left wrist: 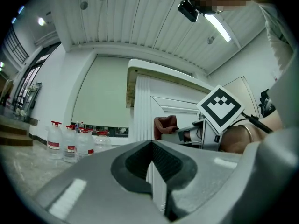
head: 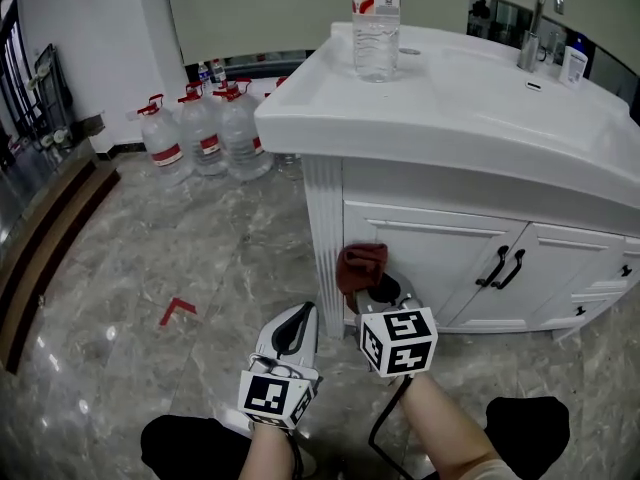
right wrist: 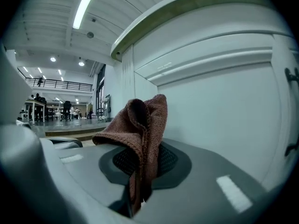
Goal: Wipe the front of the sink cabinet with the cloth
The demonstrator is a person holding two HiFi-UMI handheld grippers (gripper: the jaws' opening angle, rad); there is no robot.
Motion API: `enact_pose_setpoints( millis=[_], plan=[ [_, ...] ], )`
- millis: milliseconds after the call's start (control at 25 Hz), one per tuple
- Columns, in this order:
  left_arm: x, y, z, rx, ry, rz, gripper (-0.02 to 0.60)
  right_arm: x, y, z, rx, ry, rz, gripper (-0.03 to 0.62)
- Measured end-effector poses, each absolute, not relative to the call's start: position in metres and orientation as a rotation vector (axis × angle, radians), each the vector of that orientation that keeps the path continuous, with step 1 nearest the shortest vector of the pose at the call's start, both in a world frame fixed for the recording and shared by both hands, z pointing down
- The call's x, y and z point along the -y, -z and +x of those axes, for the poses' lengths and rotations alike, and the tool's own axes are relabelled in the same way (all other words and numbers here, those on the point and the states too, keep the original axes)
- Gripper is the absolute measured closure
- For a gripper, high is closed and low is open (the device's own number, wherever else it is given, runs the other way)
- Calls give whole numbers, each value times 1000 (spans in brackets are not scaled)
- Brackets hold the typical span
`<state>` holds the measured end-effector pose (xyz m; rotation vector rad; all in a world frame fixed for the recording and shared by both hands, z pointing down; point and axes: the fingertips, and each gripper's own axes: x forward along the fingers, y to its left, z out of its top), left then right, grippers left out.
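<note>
You are in a big open work hall, not a home bathroom. The white sink cabinet (head: pixel 450 248) straight ahead of your right gripper (head: pixel 385 286) stands free on a polished marble-look floor (head: pixel 150 258), with a tap (head: pixel 540 18) and a water bottle (head: pixel 376 23) on its top. Beyond your left gripper (head: pixel 298 313) and off to its left, large water jugs (head: pixel 205 128) line the wall. A red tape mark (head: pixel 178 310) sits on the floor beside it. Far to your right gripper's left, the hall opens onto people at desks (right wrist: pixel 39 104), a railed upper gallery (right wrist: pixel 60 84) and a ceiling strip light (right wrist: pixel 88 3).
</note>
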<state>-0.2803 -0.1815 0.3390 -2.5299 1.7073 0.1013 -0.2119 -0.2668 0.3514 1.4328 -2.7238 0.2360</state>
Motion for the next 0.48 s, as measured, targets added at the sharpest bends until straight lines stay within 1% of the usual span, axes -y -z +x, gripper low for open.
enact_pose_setpoints(
  millis=[160,480],
  plan=[
    [185,-338,-262,-1672,-122,-2568,580,266,-350,-188,2692,-214,1489,516],
    [185,-343,-211,-1564,-96,-2641,580,266,-351,-112,2581,-180,1631,516]
  ],
)
